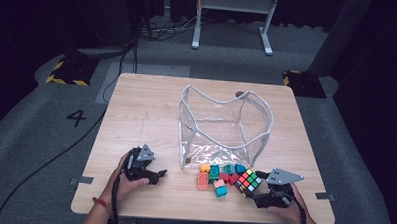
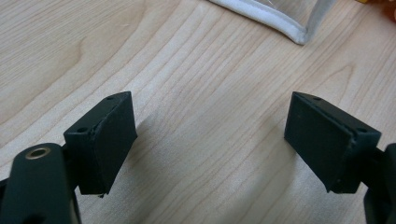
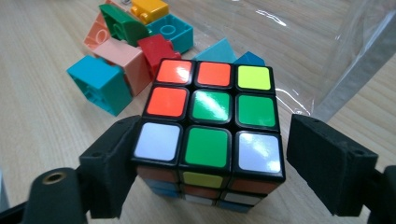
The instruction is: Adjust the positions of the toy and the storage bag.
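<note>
Right hand-held gripper (image 3: 210, 154) straddling the puzzle cube (image 3: 210, 135), jaws apart, one pad just touching or nearly touching the cube's left face, the other pad standing clear on the far side. Not clamped yet. Cube sitting on the wooden surface (image 1: 141, 120), near the front edge, right beside the open mouth of the clear pouch (image 1: 226, 123) and tight against a scatter of toy bricks (image 3: 126, 56).

Left hand-held gripper (image 2: 210, 140) parked over bare wood, jaws wide apart, nothing between them. Corner of the pouch's white trim just ahead of it.

Looks like a grasp about to close on the cube, probably for a trip into the pouch.

Trouble spots from here. Uneven contact: closing with one pad already at the cube and the other off it likely shoves the cube sideways before it bites. Glossy stickered faces, so a light or low squeeze could let it slip or tip out on the lift. Layers can twist, too, if the pads catch different rows. Bricks packed close behind: any skid pushes into them and scatters the pile. And the pouch walls look floppy and sagging inward, with no hand steadying them, so a carried cube could snag the rim or fold it shut.
</note>
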Tool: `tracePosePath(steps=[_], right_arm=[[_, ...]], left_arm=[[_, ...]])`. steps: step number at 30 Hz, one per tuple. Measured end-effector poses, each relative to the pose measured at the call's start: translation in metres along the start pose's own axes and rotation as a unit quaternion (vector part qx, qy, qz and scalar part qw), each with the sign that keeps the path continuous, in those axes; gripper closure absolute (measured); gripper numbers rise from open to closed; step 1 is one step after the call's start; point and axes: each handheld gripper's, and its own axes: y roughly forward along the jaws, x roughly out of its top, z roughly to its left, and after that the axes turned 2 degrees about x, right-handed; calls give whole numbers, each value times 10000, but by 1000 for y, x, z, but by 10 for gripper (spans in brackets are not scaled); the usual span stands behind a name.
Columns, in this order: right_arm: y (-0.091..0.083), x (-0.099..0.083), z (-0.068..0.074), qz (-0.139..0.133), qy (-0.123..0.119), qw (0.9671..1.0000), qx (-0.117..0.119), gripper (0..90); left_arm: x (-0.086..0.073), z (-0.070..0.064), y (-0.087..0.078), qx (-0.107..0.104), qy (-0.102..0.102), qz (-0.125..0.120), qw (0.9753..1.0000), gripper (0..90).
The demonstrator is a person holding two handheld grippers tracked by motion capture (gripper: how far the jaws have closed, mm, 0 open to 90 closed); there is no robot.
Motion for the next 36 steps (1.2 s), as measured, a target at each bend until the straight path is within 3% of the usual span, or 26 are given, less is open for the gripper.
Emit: tracePosePath(steps=[3, 5, 6, 7, 8, 10, 13, 14, 17, 25, 36], right_arm=[[6, -4, -3, -147, 330, 9993, -12, 176], [9, -5, -3, -131, 323, 9994, 17, 185], [11, -4, -2, -88, 181, 9998, 59, 252], [11, -4, -2, -88, 181, 9998, 59, 252], [10, -4, -1, -147, 82, 9998, -52, 306], [9, -4, -1, -120, 79, 9999, -92, 331], [7, -6, -4, -153, 89, 9998, -65, 335], [6, -5, -4, -178, 190, 9996, -61, 335], [4, -5, -7, -69, 54, 9999, -71, 337], [-11, -8, -15, -129, 71, 9997, 214, 337], [-30, -10, -33, -143, 78, 9998, 143, 337]], left_arm=[[0, 0, 0, -7, -24, 12, 10000, 162], [0, 0, 0, -7, -22, 15, 10000, 160], [0, 0, 0, 4, -18, 22, 10000, 159], [0, 0, 0, 4, -18, 22, 10000, 158], [0, 0, 0, 19, -20, 23, 10000, 157], [0, 0, 0, 19, -20, 22, 10000, 157], [0, 0, 0, -10, -25, 18, 10000, 156], [0, 0, 0, -7, -24, 14, 10000, 156], [0, 0, 0, 9, -20, 18, 10000, 156], [0, 0, 1, -4, -20, 18, 10000, 151], [0, 0, 1, -3, -19, 19, 10000, 151]])
